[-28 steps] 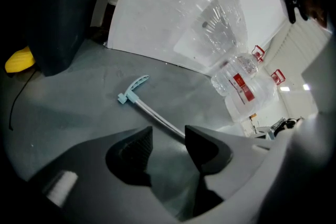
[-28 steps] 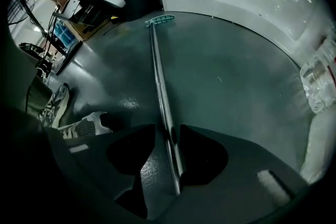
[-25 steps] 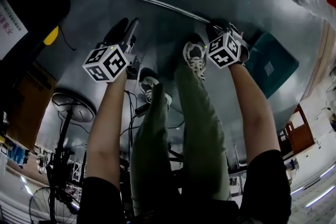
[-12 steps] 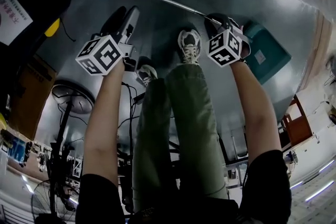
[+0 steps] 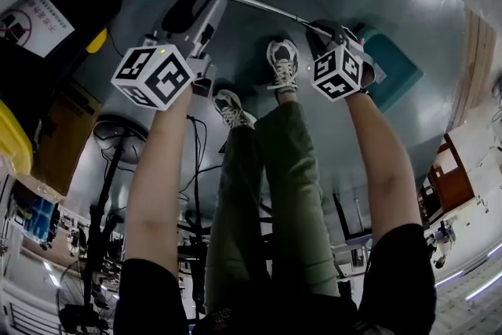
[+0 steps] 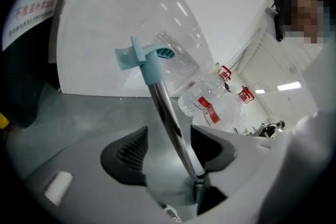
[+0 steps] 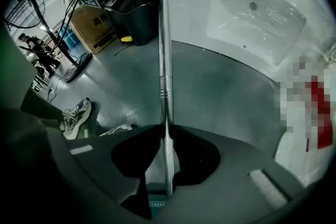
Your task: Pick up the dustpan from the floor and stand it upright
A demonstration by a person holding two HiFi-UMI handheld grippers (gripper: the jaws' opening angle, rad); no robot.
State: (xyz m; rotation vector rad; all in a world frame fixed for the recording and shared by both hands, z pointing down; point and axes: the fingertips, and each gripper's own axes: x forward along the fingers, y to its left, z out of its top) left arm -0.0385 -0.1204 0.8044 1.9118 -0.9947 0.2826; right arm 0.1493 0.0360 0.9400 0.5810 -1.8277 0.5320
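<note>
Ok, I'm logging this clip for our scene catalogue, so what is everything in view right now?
dustpan: one, teal pan, at the pole's low end by the right tongs.
dustpan pole: one, silver with a teal grip, running between both tongs.
water bottles: one pack, clear with red labels, by the white wall.
cardboard box: one, brown, on the floor.
standing fan: one, black, base on the floor at the person's left.
shoes: two, pale, on the person's feet.
trousers: one pair, green.
left tongs: one, grey with black pads, open around the pole, jaws just opening.
right tongs: one, grey with black pads, shut on the pole, just closing tighter.
</note>
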